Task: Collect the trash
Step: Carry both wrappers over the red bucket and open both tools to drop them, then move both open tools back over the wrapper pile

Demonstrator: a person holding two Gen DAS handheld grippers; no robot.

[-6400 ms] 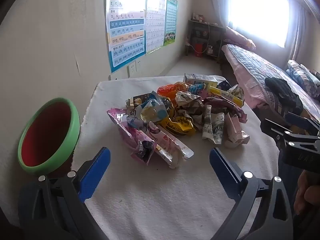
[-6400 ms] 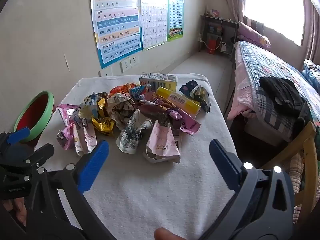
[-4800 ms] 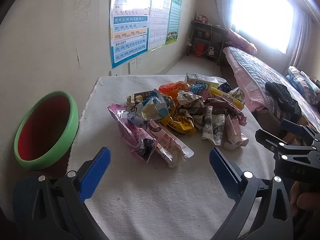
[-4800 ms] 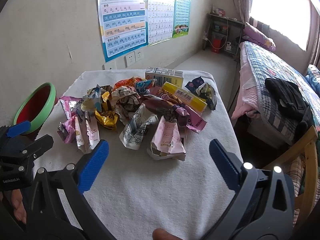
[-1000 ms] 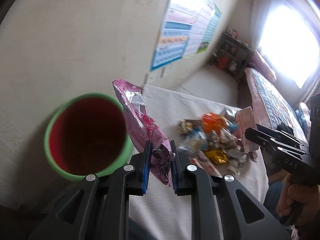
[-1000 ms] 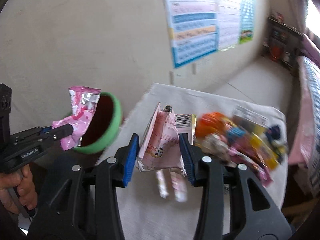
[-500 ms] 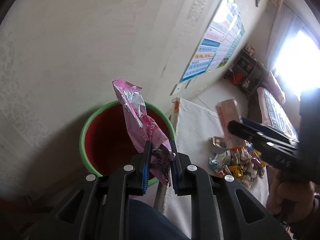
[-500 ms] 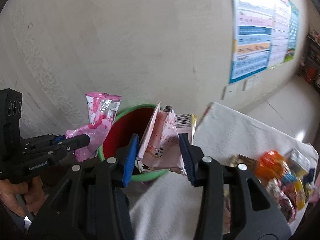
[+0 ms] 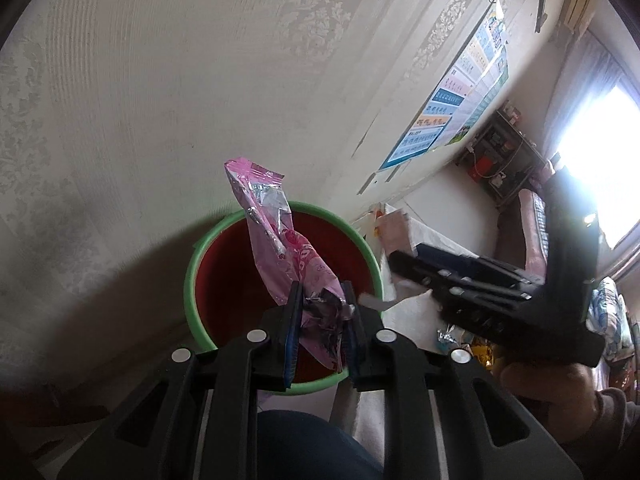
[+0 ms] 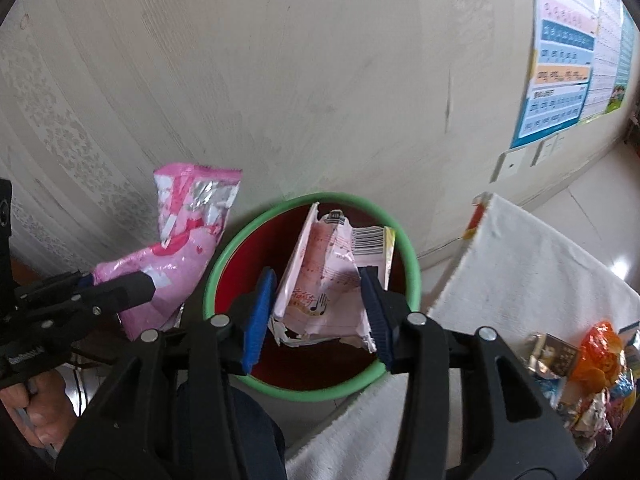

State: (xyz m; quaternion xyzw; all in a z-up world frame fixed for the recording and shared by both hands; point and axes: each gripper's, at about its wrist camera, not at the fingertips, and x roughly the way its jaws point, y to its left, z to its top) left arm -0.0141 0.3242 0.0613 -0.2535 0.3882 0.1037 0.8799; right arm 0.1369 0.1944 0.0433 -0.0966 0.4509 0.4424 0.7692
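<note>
The left claw (image 9: 318,320) is hanging over the near part of the green-rimmed bin (image 9: 200,256), and its blue pads are pressing on the crumpled lower end of a bright pink wrapper (image 9: 280,252). Its jaws have just been opening a little, yet the wrapper is still sitting pinched between them and is standing up over the red inside of the bin, with its silver top reaching past the far rim.

The right claw (image 10: 316,312) is pointing down over the same bin (image 10: 304,390). Its jaws have just been opening, and a pale pink torn wrapper (image 10: 324,284) with a barcode is lying between the pads; a narrow gap is showing at the left pad, while the right pad is touching the wrapper edge. This wrapper is hanging above the middle of the bin.

To the right of the bin, the surface (image 10: 520,264) with a white cloth is carrying the remaining trash pile (image 10: 592,364) near its right part. Behind the bin, a pale patterned wall is rising, and a coloured poster (image 10: 564,52) is hanging on it, far to the right of the bin.
</note>
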